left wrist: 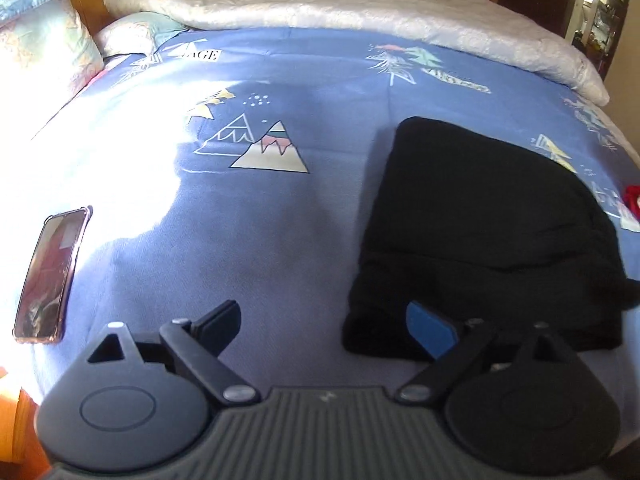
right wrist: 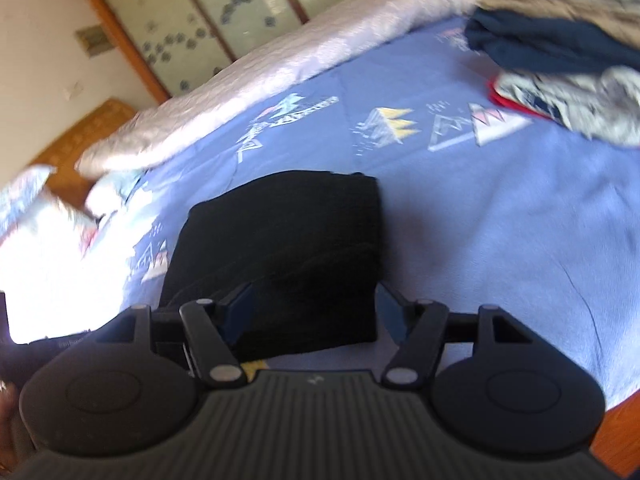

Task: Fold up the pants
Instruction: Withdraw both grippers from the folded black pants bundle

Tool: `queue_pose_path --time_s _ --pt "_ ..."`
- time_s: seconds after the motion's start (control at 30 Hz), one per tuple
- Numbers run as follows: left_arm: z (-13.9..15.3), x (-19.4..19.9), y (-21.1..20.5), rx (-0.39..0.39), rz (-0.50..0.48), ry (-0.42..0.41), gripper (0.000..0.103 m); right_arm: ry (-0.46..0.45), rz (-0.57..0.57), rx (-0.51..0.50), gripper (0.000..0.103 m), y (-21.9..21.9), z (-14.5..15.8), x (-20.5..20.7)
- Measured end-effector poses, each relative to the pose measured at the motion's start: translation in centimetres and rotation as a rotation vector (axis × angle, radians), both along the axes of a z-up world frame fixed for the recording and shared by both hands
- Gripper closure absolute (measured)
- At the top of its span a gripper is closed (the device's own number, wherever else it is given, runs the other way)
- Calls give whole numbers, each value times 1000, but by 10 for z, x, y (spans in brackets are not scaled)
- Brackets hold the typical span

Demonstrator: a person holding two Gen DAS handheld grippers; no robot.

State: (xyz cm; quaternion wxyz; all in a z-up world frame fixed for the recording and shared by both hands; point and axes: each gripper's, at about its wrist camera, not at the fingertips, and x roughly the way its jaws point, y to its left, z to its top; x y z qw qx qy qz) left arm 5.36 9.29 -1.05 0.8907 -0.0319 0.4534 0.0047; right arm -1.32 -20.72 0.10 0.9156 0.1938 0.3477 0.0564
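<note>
One pair of black pants (left wrist: pixel 480 232) lies folded into a compact rectangular bundle on the blue printed bedsheet (left wrist: pixel 304 216). In the left wrist view its long axis runs from the near edge of the bed away toward the rolled white quilt (left wrist: pixel 320 4), with the bundle sitting to the right of centre. In the right wrist view the same bundle (right wrist: pixel 288 248) sits straight ahead, the long axis again running away from the camera, its far edge square and its near end lumpier.

Left gripper (left wrist: pixel 326 320): jaws wide apart, nothing between them; bare sheet shows in the gap. Its right finger, with the blue pad (left wrist: pixel 430 330), overlaps the near left corner of the pants in the picture; contact cannot be confirmed.

Right gripper (right wrist: pixel 310 312): jaws wide, straddling the near end of the bundle in view; the pads are not pressing on the cloth.

A phone (left wrist: pixel 50 276) lies at the left, well apart from the pants. Other clothes (right wrist: pixel 560 40) are heaped at the far right.
</note>
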Motion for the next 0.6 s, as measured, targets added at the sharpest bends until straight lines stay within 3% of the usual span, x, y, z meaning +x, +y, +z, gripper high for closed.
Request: queue_pose_path --time_s 0.2,0.37,0.6 --pt "10 -20 -12 -12 -31 -14 10 7 66 -14 34 28 1 -7" --pt "14 -28 -17 -4 -38 -34 9 80 65 23 34 35 -10 -13" --pt "15 -35 -23 4 -63 -54 8 102 55 9 34 50 -11 -30"
